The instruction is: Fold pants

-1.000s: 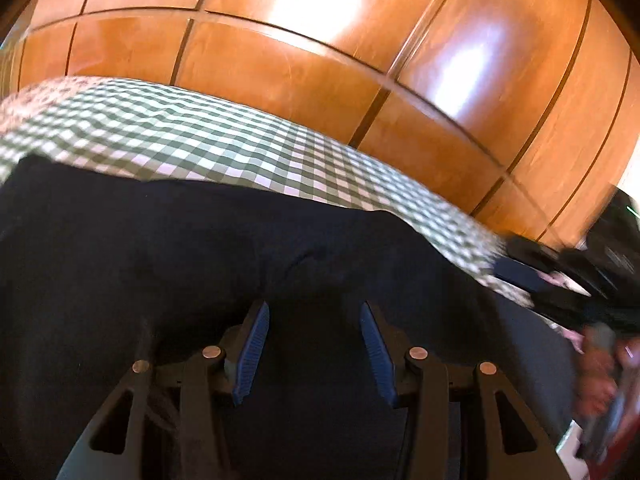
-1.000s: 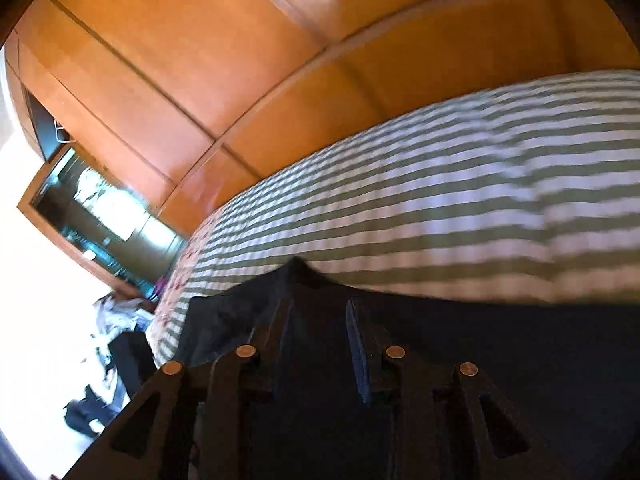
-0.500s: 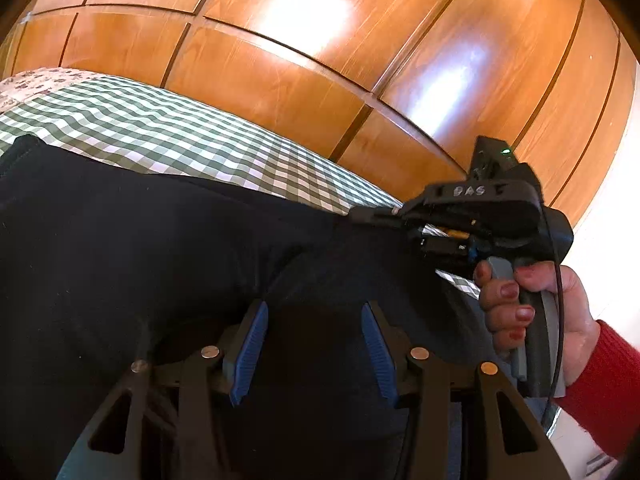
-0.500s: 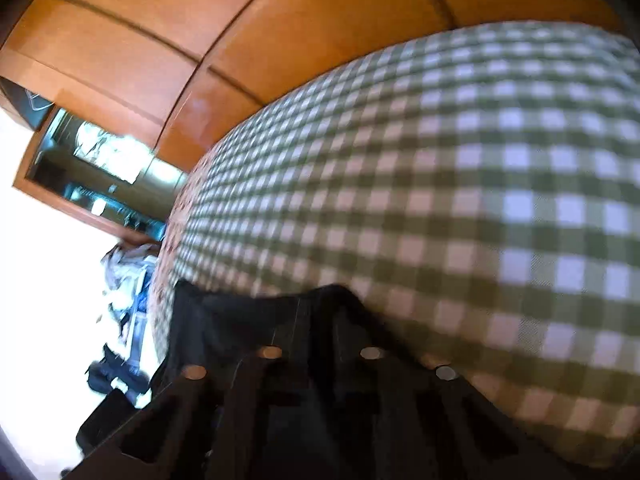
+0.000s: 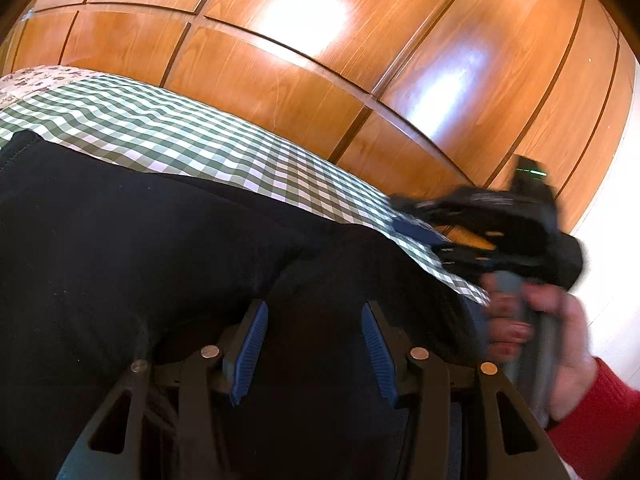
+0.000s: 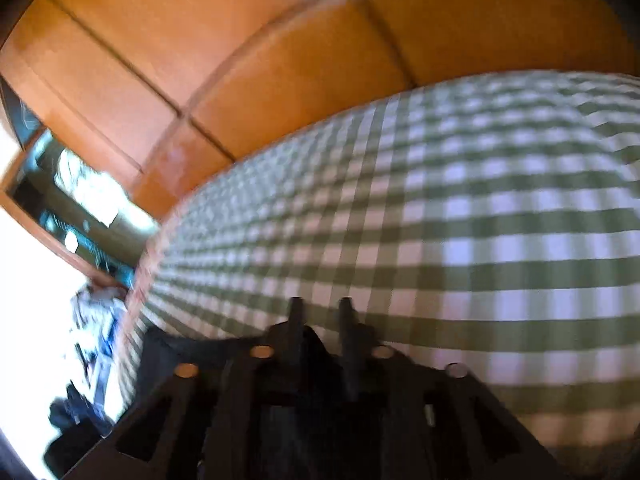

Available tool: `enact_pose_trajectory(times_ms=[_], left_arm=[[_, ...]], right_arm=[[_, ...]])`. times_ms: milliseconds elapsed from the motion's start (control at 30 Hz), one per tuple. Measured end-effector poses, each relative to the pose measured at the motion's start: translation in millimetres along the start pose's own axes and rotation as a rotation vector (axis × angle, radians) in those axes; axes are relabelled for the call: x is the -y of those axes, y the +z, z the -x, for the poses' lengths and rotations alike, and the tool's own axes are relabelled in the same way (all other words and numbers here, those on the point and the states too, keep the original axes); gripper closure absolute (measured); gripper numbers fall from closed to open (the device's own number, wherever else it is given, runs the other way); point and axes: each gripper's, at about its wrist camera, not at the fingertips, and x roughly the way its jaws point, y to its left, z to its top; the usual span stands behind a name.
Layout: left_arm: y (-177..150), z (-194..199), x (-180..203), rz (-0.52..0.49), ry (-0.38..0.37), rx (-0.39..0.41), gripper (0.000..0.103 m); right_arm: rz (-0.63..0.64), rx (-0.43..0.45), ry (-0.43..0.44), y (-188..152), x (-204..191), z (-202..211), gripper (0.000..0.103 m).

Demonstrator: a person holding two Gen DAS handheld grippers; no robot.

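**Right claw lets go of the pants edge**

Our right claw [image 6: 320, 308] was clamped on the pants [image 5: 168, 248] half a second ago; now its jaws are opening, narrow, with a peak of dark cloth between them. It has slid outward over the checked sheet [image 6: 460, 220]. Our left claw [image 5: 314, 344] stays half-wide above the pants, gripping nothing. The fold's edge seems laid down; smoothing likely follows.

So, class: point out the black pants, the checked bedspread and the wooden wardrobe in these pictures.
black pants [image 5: 140, 248]: left wrist view, flat middle of the cloth.
checked bedspread [image 6: 480, 220]: right wrist view, open top surface.
wooden wardrobe [image 5: 280, 88]: left wrist view, lower door panel.
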Motion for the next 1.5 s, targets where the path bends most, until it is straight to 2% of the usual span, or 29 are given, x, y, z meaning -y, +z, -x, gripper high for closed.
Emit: enact_pose_trajectory(times_ms=[67,167,200,267,367,467,567,700,900,1000,1067,1100,1167,1267,1333,1500], left_arm=[[2.5,-1.6,4.3,-0.008,0.033,-0.023,0.054],[15.5,-9.5,27.7,-0.057,0.173,-0.133,0.055],[19.9,-10.5,35.3,-0.066,0.184,-0.149,0.055],[28.7,-10.3,54.3,-0.091,0.153,-0.148,0.055],[36.8,-26.7,87.3,-0.200,0.135,-0.165,0.055],[39.0,-63.2,98.7,-0.285,0.194,-0.243,0.055],[35.8,-92.2,84.5,-0.280,0.270,-0.280,0.054],[34.4,-90.8,75.3,-0.247,0.239,-0.236,0.052],[35.9,-81.7,58.2,-0.169,0.156,-0.209,0.053],[35.9,-75.9,57.3,-0.144,0.124,-0.198,0.052],[34.0,-68.4,54.5,-0.115,0.080,-0.181,0.047],[33.4,-65.6,52.9,-0.103,0.062,-0.175,0.043],[30.7,-57.3,48.9,-0.071,0.033,-0.162,0.042],[24.1,-46.9,52.2,-0.092,0.048,-0.147,0.039],[17.5,-38.2,62.3,-0.151,0.077,-0.140,0.032],[4.0,-26.9,76.1,-0.227,0.099,-0.117,0.031]], right_arm=[[0.032,0.044,-0.008,-5.8,-2.0,30.5,0.075],[0.146,0.038,-0.108,-26.8,-3.6,65.5,0.075],[0.191,0.041,-0.152,-36.4,-2.8,76.8,0.075],[0.254,0.048,-0.212,-48.5,5.2,95.1,0.075],[0.332,0.060,-0.289,-62.8,19.2,111.7,0.075],[0.326,0.059,-0.356,-67.0,39.4,121.3,0.075],[0.285,0.071,-0.387,-69.8,56.5,123.9,0.076],[0.265,0.098,-0.383,-77.4,72.7,122.1,0.076],[0.266,0.124,-0.384,-82.4,73.0,126.3,0.076],[0.259,0.172,-0.393,-85.8,66.5,142.6,0.075],[0.254,0.192,-0.406,-93.1,62.5,158.5,0.065],[0.247,0.194,-0.410,-96.2,62.9,165.6,0.063],[0.223,0.187,-0.395,-102.7,67.8,181.7,0.063],[0.161,0.193,-0.421,-111.6,85.7,213.0,0.063],[0.096,0.212,-0.432,-117.4,101.9,237.4,0.063],[-0.112,0.293,-0.485,-136.5,151.6,306.4,0.063]])
